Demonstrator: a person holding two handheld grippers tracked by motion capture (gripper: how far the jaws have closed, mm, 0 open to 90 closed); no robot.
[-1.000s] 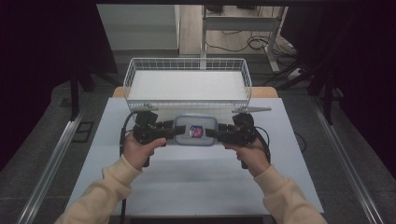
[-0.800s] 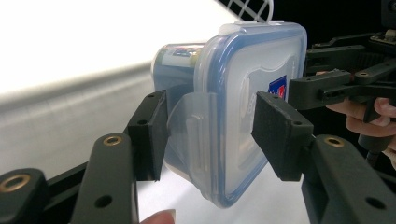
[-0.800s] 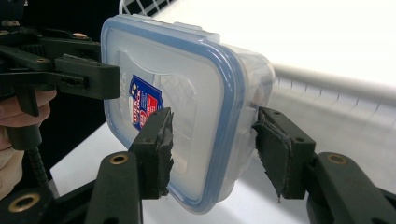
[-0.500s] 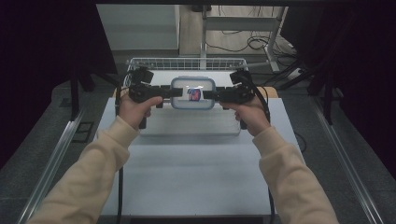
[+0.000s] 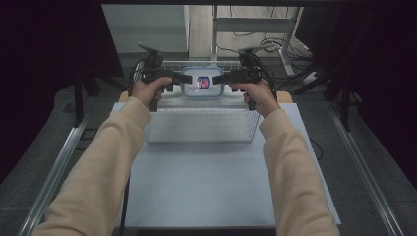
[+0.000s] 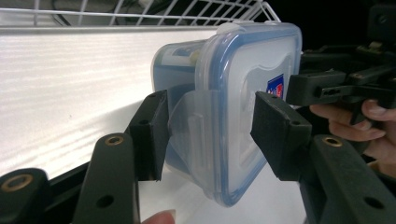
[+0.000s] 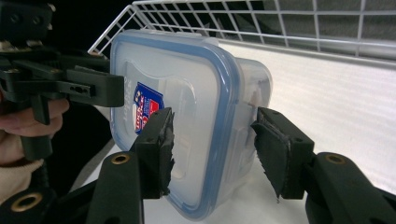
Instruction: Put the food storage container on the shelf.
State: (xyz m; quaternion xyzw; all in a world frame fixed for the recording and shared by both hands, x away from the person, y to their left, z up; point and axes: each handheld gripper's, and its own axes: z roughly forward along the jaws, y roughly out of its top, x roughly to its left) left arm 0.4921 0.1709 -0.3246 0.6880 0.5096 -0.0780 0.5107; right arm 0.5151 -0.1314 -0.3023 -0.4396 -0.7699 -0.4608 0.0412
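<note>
Jaws of both grippers are seen set on either side of the container's end flaps: in the left gripper view the left gripper (image 6: pixel 208 135) straddles a clip flap of the lidded plastic container (image 6: pixel 233 107), and in the right gripper view the right gripper (image 7: pixel 212 149) straddles the opposite end. On each side a sliver of gap shows between one pad and the plastic, so how firmly the grip is closed cannot be judged with certainty, though the container is plainly borne between the two grippers.

Compared with one second ago, when the container was held low over the white table (image 5: pixel 206 177), and half a second ago, when it had been carried to the near edge of the basket, it has been lifted and moved forward. It is now held in the air over the far part of the wire basket (image 5: pixel 201 130), lid (image 7: pixel 177 107) upright and facing the person, with the arms stretched out.

From this it is judged that the carry is nearly finished and that placing into the basket is in hand. What is left would be a lowering onto the basket's white floor, kept level between the two grippers, followed by a widening of the jaws.
</note>
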